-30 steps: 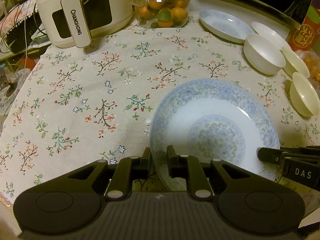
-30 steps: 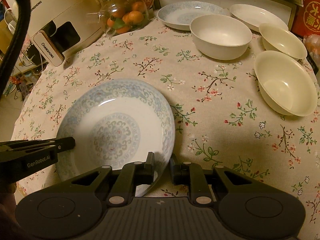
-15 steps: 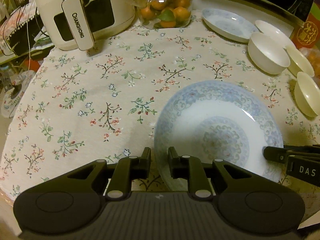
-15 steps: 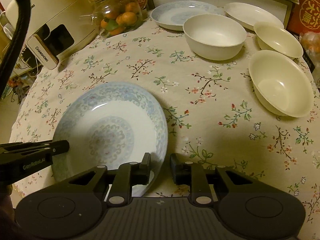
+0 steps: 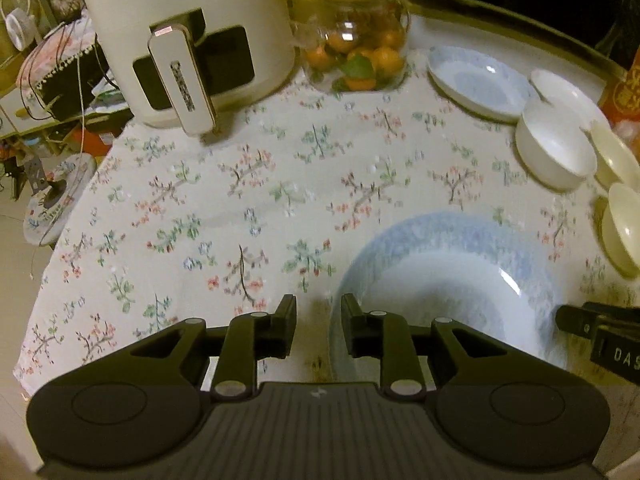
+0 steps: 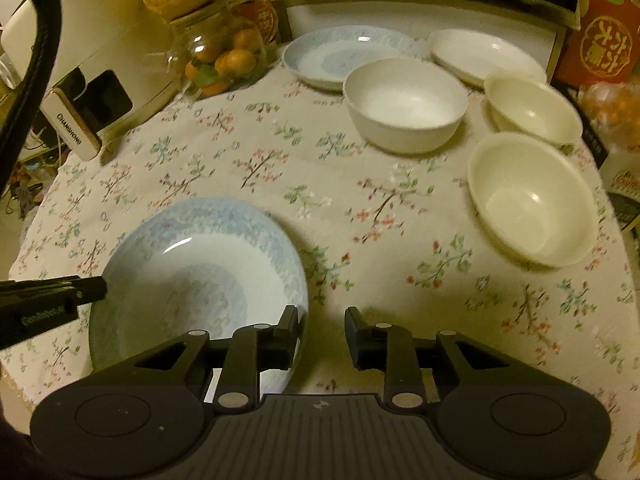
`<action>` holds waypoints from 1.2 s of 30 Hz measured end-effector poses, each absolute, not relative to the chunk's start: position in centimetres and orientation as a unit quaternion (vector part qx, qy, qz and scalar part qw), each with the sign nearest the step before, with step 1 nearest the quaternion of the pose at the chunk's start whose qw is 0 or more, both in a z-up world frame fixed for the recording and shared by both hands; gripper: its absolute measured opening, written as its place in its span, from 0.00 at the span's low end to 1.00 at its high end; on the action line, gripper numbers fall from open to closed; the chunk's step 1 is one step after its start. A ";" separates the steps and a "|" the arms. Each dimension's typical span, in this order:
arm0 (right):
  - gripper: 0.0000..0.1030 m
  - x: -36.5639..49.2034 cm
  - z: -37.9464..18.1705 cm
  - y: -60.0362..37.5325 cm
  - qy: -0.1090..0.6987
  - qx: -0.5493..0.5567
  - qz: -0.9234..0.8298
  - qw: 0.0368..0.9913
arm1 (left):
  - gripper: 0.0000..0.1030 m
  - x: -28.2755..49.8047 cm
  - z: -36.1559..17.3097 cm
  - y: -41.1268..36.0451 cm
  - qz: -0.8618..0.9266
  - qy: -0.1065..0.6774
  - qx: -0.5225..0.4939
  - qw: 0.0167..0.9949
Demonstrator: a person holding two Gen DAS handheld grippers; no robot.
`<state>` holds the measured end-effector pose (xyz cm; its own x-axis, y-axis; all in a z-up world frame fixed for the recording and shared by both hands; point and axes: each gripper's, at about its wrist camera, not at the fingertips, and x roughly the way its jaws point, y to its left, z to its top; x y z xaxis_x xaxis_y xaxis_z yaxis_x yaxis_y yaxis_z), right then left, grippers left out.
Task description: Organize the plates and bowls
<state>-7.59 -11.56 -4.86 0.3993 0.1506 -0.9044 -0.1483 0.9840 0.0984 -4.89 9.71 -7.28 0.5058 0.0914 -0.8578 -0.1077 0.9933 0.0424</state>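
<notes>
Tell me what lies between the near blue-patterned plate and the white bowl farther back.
In the right wrist view, only bare floral tablecloth lies between the blue-patterned plate and the white bowl; no dish sits in that stretch.

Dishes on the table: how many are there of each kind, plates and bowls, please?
Blue-patterned plates: 2, near and far
Plain white plate: 1
White bowl: 1
Cream bowls: 2, far and near
Total: 6 dishes
</notes>
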 end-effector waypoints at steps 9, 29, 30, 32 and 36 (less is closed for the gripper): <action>0.29 -6.4 -3.7 -11.6 0.514 -0.012 0.072 0.855 | 0.22 -2.8 -5.4 8.4 0.057 0.475 -0.035 0.877; 0.40 -2.4 -0.2 -15.0 0.465 0.026 0.030 0.884 | 0.32 4.8 -3.5 4.3 0.025 0.443 -0.066 0.894; 0.41 -2.1 -0.1 -15.2 0.461 0.028 0.028 0.886 | 0.33 5.4 -3.6 4.1 0.024 0.442 -0.066 0.894; 0.43 -1.4 0.2 -15.5 0.454 0.034 0.022 0.890 | 0.33 6.4 -3.9 3.9 0.022 0.440 -0.067 0.895; 0.46 0.7 0.7 -16.4 0.440 0.057 0.010 0.896 | 0.34 8.4 -4.5 3.9 0.020 0.440 -0.087 0.894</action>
<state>0.67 -16.39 0.66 0.6131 0.0684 -0.7871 0.0318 0.9933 0.1111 8.45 3.89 -4.47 0.6126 -0.0403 -0.7894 -0.1122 0.9842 -0.1373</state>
